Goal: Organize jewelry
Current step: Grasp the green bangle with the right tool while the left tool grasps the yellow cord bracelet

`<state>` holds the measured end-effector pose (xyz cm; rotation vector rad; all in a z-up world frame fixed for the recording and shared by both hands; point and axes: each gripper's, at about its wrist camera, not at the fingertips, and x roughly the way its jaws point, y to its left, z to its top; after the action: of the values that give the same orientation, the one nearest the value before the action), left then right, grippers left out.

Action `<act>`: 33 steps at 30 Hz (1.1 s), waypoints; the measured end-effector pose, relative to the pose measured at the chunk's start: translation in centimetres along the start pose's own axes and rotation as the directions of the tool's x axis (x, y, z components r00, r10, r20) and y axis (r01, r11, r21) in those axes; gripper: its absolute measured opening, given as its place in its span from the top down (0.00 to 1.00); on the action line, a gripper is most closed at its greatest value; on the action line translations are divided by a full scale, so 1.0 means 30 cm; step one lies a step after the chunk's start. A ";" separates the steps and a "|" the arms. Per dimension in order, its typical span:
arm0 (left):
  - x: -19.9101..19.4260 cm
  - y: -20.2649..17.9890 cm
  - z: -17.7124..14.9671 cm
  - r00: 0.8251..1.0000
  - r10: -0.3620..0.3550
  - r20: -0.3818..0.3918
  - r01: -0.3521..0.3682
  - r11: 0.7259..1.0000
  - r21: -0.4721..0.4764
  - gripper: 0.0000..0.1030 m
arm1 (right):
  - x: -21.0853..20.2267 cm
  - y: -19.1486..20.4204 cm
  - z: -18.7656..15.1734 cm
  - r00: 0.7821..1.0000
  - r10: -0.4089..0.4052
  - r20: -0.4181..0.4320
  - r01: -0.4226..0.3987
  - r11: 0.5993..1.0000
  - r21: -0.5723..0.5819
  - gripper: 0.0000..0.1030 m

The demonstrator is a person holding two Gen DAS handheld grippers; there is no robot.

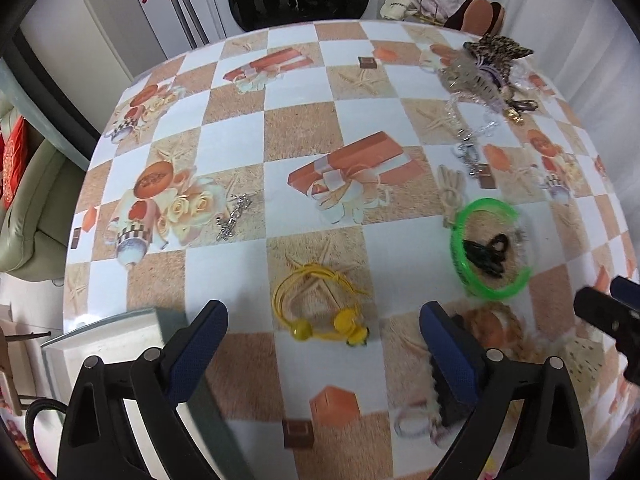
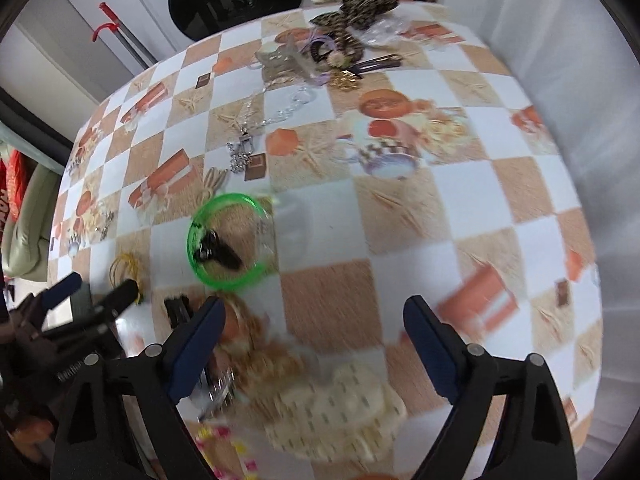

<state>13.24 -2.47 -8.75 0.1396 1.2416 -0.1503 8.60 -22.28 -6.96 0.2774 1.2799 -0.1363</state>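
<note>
Both grippers point steeply down at the desk (image 1: 304,128), which wears a glossy checked cloth. The left gripper (image 1: 324,320) is spread wide and holds nothing; just beyond it, at twelve o'clock, lies a yellow cord bracelet (image 1: 320,312) with round beads. The right gripper (image 2: 312,320) is also released and empty. At its eleven o'clock lies a translucent green bangle (image 2: 228,240) ringing a black clip (image 2: 218,254).
</note>
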 end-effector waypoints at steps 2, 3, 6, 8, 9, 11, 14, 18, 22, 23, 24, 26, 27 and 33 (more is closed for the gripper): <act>0.030 0.002 0.005 1.000 0.007 -0.006 -0.007 1.000 -0.005 0.03 | 0.039 0.009 0.022 1.000 0.013 -0.019 -0.013 1.000 -0.004 0.26; 0.044 0.004 0.007 1.000 0.009 -0.011 -0.009 1.000 -0.009 0.03 | 0.059 0.012 0.031 0.999 0.020 -0.030 -0.020 1.000 -0.003 0.26; 0.078 0.011 0.010 1.000 0.014 -0.024 -0.015 1.000 -0.021 0.03 | 0.107 0.020 0.047 0.998 0.031 -0.052 -0.031 1.000 -0.002 0.33; 0.095 0.016 0.011 0.999 0.014 -0.032 -0.015 0.999 -0.028 0.03 | 0.131 0.027 0.051 0.998 0.033 -0.059 -0.033 0.999 -0.006 0.34; 0.106 0.019 0.011 0.999 0.013 -0.038 -0.014 0.999 -0.033 0.03 | 0.139 0.030 0.052 0.998 0.038 -0.059 -0.039 0.999 -0.008 0.34; 0.116 0.025 0.012 0.999 0.003 -0.042 -0.005 0.999 -0.038 0.06 | 0.145 0.041 0.057 0.999 0.028 -0.046 -0.029 0.999 -0.022 0.34; 0.120 0.031 0.014 0.999 -0.013 -0.036 0.011 0.999 -0.048 0.06 | 0.153 0.065 0.065 0.999 0.004 -0.035 -0.006 0.998 -0.059 0.34; 0.118 0.032 0.013 0.999 -0.036 -0.026 0.034 0.998 -0.052 0.13 | 0.161 0.100 0.074 0.999 -0.042 -0.020 0.040 0.994 -0.102 0.40; 0.093 -0.001 0.004 0.999 -0.051 -0.012 0.051 0.999 -0.015 0.37 | 0.163 0.118 0.079 0.996 -0.088 -0.005 0.086 0.987 -0.134 0.57; 0.087 -0.009 0.005 0.999 -0.053 -0.007 0.052 0.999 -0.006 0.46 | 0.164 0.120 0.080 0.995 -0.101 -0.002 0.100 0.985 -0.140 0.62; 0.077 -0.021 0.001 0.999 -0.054 -0.005 0.054 0.999 -0.002 0.51 | 0.163 0.120 0.080 0.994 -0.108 0.001 0.107 0.984 -0.142 0.66; 0.066 -0.033 0.001 0.999 -0.054 0.000 0.054 0.999 0.000 0.70 | 0.166 0.127 0.085 0.995 -0.096 0.008 0.096 0.985 -0.144 0.89; 0.063 -0.035 0.001 0.999 -0.054 0.001 0.054 0.999 0.000 0.76 | 0.167 0.125 0.087 0.996 -0.092 0.009 0.092 0.986 -0.141 0.89; 0.032 -0.015 0.002 0.997 -0.077 0.016 0.078 0.997 -0.012 0.90 | 0.120 0.052 0.076 1.000 -0.013 0.023 0.014 0.998 -0.068 0.89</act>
<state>13.52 -2.97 -9.66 0.0791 1.2332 -0.2104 12.13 -21.24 -9.61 0.2084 1.2616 -0.1069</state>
